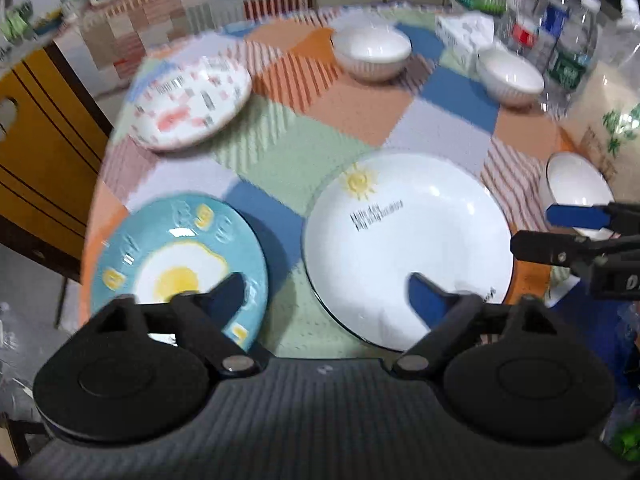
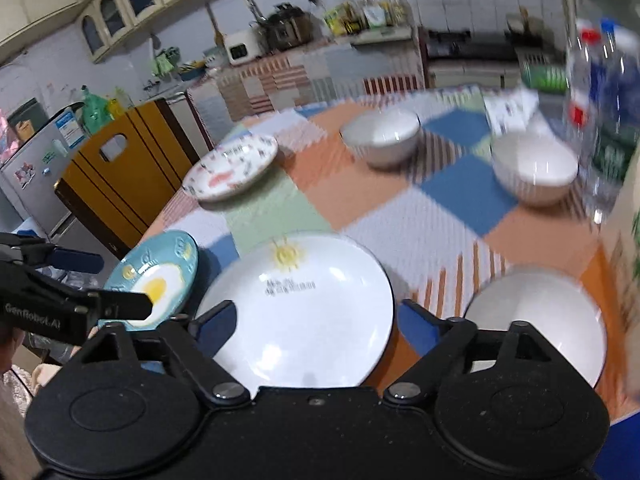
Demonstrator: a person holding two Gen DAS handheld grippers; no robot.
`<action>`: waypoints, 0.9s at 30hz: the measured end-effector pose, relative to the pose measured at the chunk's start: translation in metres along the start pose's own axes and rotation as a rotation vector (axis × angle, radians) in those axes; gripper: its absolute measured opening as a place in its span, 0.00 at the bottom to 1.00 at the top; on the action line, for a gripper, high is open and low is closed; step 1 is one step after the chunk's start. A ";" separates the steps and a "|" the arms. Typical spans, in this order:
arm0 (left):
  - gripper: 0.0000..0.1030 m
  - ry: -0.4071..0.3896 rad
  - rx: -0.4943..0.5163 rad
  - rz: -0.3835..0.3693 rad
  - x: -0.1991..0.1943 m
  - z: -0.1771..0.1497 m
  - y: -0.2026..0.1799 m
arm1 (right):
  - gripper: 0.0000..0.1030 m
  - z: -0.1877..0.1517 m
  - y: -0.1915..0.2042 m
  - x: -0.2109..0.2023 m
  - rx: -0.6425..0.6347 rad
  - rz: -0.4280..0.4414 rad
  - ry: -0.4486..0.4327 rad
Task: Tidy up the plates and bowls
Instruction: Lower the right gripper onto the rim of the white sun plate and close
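A white sun plate lies at the table's near edge. A blue egg plate lies to its left, a patterned plate further back left. Two white bowls stand at the back, also in the right wrist view. A third bowl sits near right. My left gripper is open and empty, above the gap between egg and sun plates. My right gripper is open and empty over the sun plate; it also shows in the left wrist view.
Water bottles and a tissue pack stand at the back right. A yellow cabinet stands left of the round table. A kitchen counter runs behind.
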State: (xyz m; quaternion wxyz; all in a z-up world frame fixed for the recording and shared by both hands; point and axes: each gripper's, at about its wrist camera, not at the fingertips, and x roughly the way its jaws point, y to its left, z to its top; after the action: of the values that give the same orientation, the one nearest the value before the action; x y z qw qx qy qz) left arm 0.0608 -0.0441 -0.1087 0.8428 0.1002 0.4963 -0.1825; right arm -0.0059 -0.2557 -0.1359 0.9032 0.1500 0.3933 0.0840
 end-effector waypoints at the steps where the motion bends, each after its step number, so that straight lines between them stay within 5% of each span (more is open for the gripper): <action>1: 0.77 0.019 -0.002 -0.021 0.007 -0.002 0.000 | 0.81 -0.004 -0.007 0.004 0.060 0.024 0.013; 9: 0.69 0.076 -0.027 -0.042 0.040 -0.003 0.014 | 0.70 -0.032 -0.024 0.031 0.113 -0.033 0.086; 20: 0.36 0.166 0.014 -0.083 0.070 -0.007 0.007 | 0.37 -0.048 -0.045 0.052 0.206 -0.021 0.041; 23: 0.29 0.175 0.000 -0.084 0.075 -0.006 0.010 | 0.25 -0.046 -0.049 0.056 0.214 -0.013 0.040; 27: 0.28 0.167 -0.034 -0.090 0.084 -0.003 0.018 | 0.20 -0.043 -0.055 0.061 0.230 0.020 0.042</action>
State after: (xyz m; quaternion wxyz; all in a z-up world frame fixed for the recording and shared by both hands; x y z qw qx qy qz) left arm 0.1026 -0.0440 -0.1832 0.7910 0.0786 0.5718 -0.2028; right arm 0.0054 -0.2825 -0.2247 0.8706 0.2548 0.4177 0.0503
